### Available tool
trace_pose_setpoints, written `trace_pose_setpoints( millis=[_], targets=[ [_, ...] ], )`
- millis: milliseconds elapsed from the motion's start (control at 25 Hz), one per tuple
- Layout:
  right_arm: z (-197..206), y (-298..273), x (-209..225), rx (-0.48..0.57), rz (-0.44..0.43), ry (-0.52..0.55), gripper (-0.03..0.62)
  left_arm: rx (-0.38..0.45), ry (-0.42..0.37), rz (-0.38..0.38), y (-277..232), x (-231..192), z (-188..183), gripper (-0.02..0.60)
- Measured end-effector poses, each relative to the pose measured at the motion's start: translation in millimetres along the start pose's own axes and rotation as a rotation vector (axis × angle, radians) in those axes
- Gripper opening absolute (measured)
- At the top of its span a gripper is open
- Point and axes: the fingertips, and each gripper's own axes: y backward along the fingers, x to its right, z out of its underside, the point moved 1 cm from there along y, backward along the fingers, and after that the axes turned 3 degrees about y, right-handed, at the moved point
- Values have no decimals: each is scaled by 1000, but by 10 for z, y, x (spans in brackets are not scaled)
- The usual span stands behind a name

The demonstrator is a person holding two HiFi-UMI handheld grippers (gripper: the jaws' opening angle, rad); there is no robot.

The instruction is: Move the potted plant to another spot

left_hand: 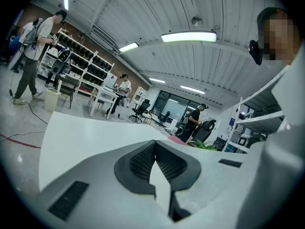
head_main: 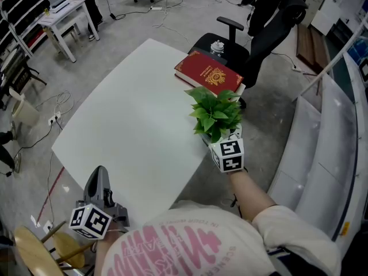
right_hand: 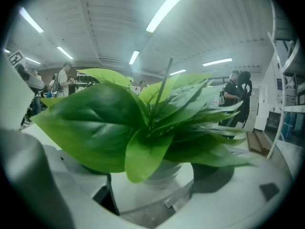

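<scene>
Obs., standing by the table. The potted plant with broad glossy green leaves in a small white ribbed pot [head_main: 215, 112] stands on the large white tabletop [head_main: 132, 125], right at its right-hand edge. Just behind it, touching or nearly touching the leaves, lies a thick dark-red hardback book with a gold emblem [head_main: 208, 73], at the far edge. A black office chair with armrests [head_main: 253, 33] sits beyond the book, off the table.

Right gripper [head_main: 228, 152]: level with the pot on the near side, its marker cube facing up, the person's bare forearm [head_main: 253, 197] reaching in behind it. Claw is spread wide, with the white pot [right_hand: 164, 168] standing between the two jaws. A strip of tabletop shows between the pot and the left-hand jaw. The right-hand dark pad [right_hand: 217, 175] is very close to the pot; the leaves overhang it and I cannot say whether it touches. The pot appears to rest on the table, not lifted.

Left gripper [head_main: 100, 183]: low at the near-left corner of the table, well apart from the plant, pointing across the top. Its dark ribbed pads [left_hand: 143, 161] meet at the tips; nothing between them, only white tabletop showing below.
</scene>
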Motion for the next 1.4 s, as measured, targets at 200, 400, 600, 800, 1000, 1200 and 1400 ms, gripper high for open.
trace_pose_setpoints(
  millis=[200,400,600,800,1000,1200,1400],
  targets=[
    [14,8,-7,-3,-6,-5,489,1,1,3,3,8,11,3],
    [27,23,12,-6,-5,-47,489,1,2,1,21,15,20,3],
    [54,30,66,-11,-6,-161,489,-1,1,9,32,9,36,3],
    [73,42,96,-18,0,-186,489,-3,8,2,52,0,41,3],
    [77,49,73,-19,-2,-183,489,2,1,11,56,20,30,3],
    [77,65,67,-16,-4,-179,489,7,2,10,86,20,42,3],
    [73,85,55,-18,-12,-184,489,13,4,6,130,35,43,3]
  ],
)
